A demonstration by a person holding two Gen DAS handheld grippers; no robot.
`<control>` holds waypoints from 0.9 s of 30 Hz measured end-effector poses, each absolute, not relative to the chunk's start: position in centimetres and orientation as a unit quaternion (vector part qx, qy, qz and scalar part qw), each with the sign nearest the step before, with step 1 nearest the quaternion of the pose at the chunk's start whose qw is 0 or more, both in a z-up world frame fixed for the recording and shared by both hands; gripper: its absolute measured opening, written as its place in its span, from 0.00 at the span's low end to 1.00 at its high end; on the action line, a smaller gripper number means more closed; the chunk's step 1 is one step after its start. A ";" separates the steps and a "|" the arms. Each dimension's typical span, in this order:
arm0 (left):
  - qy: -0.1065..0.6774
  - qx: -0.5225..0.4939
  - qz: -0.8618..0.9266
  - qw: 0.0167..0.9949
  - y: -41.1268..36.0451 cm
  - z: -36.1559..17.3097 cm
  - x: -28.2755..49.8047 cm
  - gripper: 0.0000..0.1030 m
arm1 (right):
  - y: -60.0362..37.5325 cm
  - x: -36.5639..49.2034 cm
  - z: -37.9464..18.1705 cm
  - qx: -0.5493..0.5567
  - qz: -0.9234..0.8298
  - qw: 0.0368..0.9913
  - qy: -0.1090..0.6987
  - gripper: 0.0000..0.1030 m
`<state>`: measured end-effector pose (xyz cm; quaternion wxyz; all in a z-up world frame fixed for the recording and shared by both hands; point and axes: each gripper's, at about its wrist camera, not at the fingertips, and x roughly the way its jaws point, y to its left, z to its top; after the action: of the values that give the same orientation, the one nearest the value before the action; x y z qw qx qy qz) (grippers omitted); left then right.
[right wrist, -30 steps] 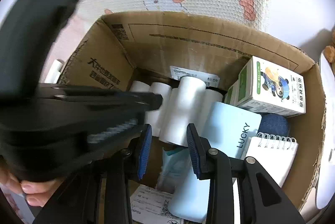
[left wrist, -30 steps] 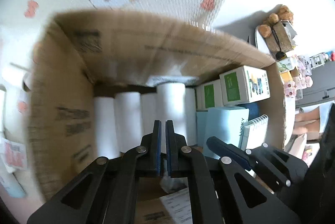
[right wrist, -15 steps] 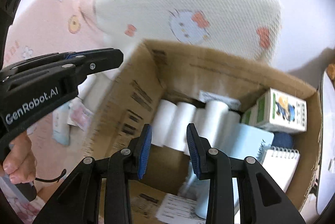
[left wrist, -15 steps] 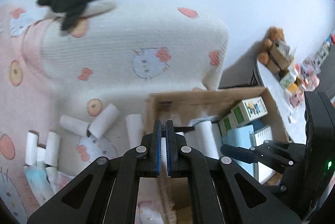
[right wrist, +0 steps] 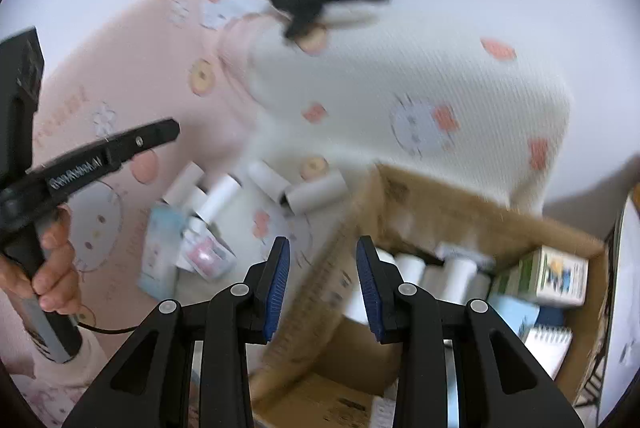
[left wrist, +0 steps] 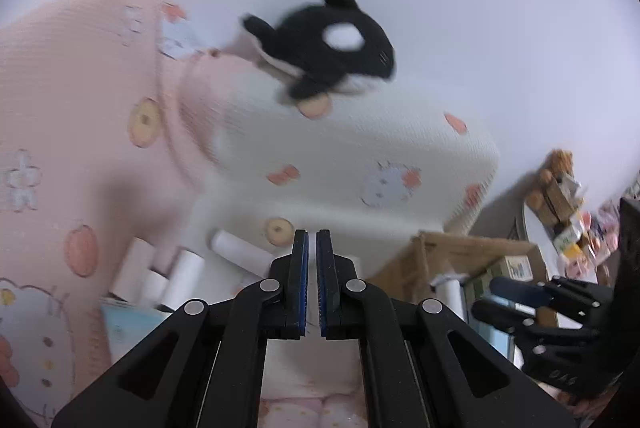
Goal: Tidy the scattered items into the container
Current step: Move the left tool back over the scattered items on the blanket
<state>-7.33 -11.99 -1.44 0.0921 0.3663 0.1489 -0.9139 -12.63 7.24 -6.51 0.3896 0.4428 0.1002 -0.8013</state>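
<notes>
Both claws have lifted out of the cardboard box point(right wrist: 460, 211) since the earlier frames, and your view has swung from its inside up to the bedding and the wall.

Your biggest risk is the box itself — it sits on soft bedding, its near wall looks bowed in the right wrist view, and the right claw point(right wrist: 323, 288) hangs right over that wall. A careless pass back across it could, I judge, tip the box or crush the flap, spilling the rolls, the green-and-white carton point(right wrist: 554, 280) and the spiral notepad point(right wrist: 548, 342) already inside.

Next, the scattered paper rolls point(right wrist: 224, 193) lie in a loose heap on the pink blanket point(right wrist: 120, 75), beside the box, with a pale blue packet point(right wrist: 162, 252) and a small pink pack point(right wrist: 206, 256) just below them. Rolls are round and the blanket is soft, so a poke from the side would likely send one rolling away or push it into the folds.

The left claw point(left wrist: 312, 282) is pressed together with nothing in it, so you must spread it before you reach. The right claw stands a little apart, also empty; that gap looks narrow for a roll.

Smallest concern: the whale plush point(left wrist: 324, 43) perches on the cushion edge — a bump to the bedding could drop it among the rolls.
</notes>
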 end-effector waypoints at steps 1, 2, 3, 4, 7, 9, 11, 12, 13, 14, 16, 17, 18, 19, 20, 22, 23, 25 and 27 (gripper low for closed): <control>0.154 0.358 -0.916 0.095 -12.8 -1.0 -6.8 0.04 | 6.7 -12.3 -5.7 0.434 -0.803 0.395 0.103 0.30; 0.159 0.351 -0.918 0.097 -13.4 -0.7 -6.4 0.04 | 6.0 -11.9 -4.9 0.423 -0.805 0.402 0.107 0.30; 0.162 0.345 -0.919 0.098 -14.0 -0.5 -6.0 0.04 | 5.4 -11.7 -4.3 0.416 -0.805 0.408 0.109 0.30; 0.165 0.341 -0.920 0.101 -14.6 -0.4 -5.7 0.04 | 4.8 -11.3 -3.7 0.408 -0.806 0.415 0.111 0.30; 0.176 0.345 -0.915 0.113 -16.3 -0.8 -5.1 0.04 | 3.2 -10.4 -2.9 0.393 -0.807 0.428 0.106 0.30; 0.179 0.348 -0.913 0.117 -17.1 -1.3 -4.8 0.04 | 2.4 -9.9 -3.0 0.386 -0.806 0.438 0.092 0.30; 0.179 0.355 -0.909 0.125 -17.9 -1.9 -4.6 0.04 | 1.6 -9.4 -3.7 0.378 -0.804 0.455 0.061 0.30; 0.176 0.357 -0.908 0.130 -18.3 -2.1 -4.3 0.04 | 1.3 -9.2 -4.2 0.374 -0.803 0.463 0.036 0.30; 0.172 0.358 -0.908 0.136 -18.6 -2.3 -4.1 0.04 | 1.1 -9.0 -4.6 0.369 -0.800 0.474 0.009 0.30; 0.169 0.358 -0.908 0.141 -18.8 -2.4 -4.0 0.04 | 0.9 -8.9 -5.2 0.365 -0.792 0.489 -0.011 0.30; 0.162 0.358 -0.907 0.152 -19.4 -2.7 -3.6 0.04 | 0.3 -9.2 -6.8 0.383 -0.783 0.490 -0.036 0.30; 0.157 0.360 -0.907 0.155 -19.6 -2.9 -3.4 0.04 | 0.1 -9.4 -7.3 0.392 -0.785 0.479 -0.043 0.30; 0.153 0.361 -0.906 0.159 -19.9 -3.1 -3.2 0.04 | -0.2 -9.4 -7.7 0.394 -0.784 0.476 -0.051 0.30; 0.150 0.363 -0.905 0.165 -20.3 -3.5 -3.0 0.04 | -0.6 -9.4 -8.0 0.392 -0.780 0.485 -0.057 0.30; 0.149 0.365 -0.903 0.169 -20.6 -3.8 -2.9 0.04 | -0.9 -9.3 -8.1 0.390 -0.778 0.488 -0.059 0.30; 0.151 0.373 -0.898 0.179 -21.3 -4.9 -2.7 0.04 | -1.7 -9.0 -8.4 0.385 -0.783 0.486 -0.053 0.30; 0.153 0.379 -0.895 0.181 -21.7 -5.5 -2.6 0.04 | -2.0 -8.7 -8.6 0.382 -0.785 0.486 -0.050 0.30; 0.156 0.393 -0.887 0.186 -22.4 -6.7 -2.4 0.04 | -2.7 -8.0 -9.1 0.376 -0.782 0.495 -0.048 0.30; 0.161 0.406 -0.879 0.192 -23.0 -7.8 -2.3 0.04 | -3.2 -7.6 -9.8 0.375 -0.774 0.507 -0.056 0.30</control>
<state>-2.29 -22.98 -7.81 0.1924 0.4063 0.1609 -0.8786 -7.63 -3.16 -9.78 0.5075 0.3752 -0.0561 -0.7737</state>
